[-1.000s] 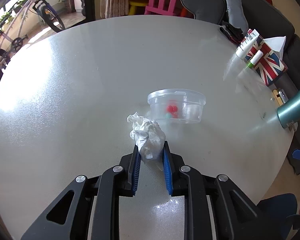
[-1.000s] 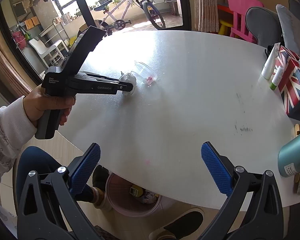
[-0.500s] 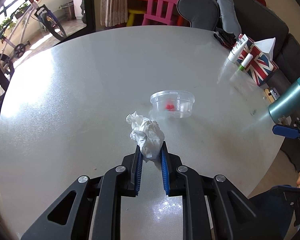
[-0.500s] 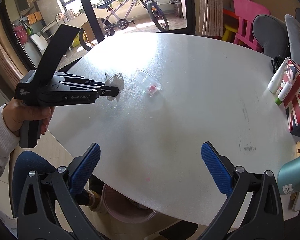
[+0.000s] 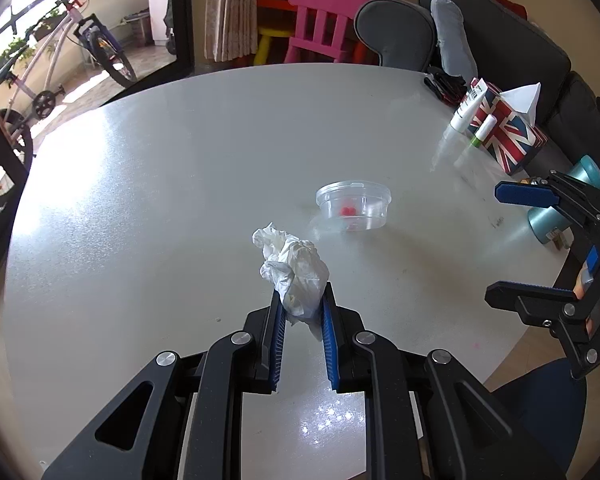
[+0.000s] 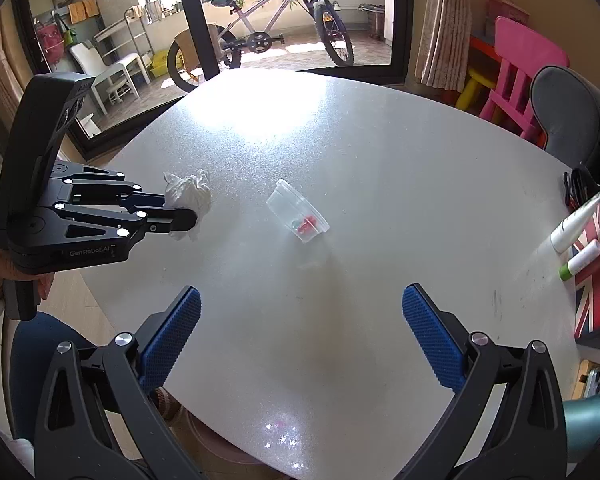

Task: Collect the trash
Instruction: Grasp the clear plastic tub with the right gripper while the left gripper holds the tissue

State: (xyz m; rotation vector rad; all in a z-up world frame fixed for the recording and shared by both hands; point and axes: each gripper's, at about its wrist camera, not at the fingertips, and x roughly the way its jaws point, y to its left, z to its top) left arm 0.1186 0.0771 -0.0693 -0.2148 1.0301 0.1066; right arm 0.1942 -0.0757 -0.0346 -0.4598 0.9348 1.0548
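We see a round, pale grey speckled worktop [image 6: 380,184] with a bright patch of daylight glaring on its far side. Beyond it stands a dark-framed glass door [image 6: 284,20], and through it a tiled balcony with a white bicycle [image 6: 268,20], potted plants and a white chair [image 6: 108,68]. A beige patterned curtain [image 6: 444,20] hangs beside the door. Near it are a pink child's chair [image 5: 324,16] and a yellow stool [image 6: 474,86]. A grey padded chair [image 5: 396,36] sits at the worktop's edge, with a dark sofa [image 5: 512,40] against the cream wall.
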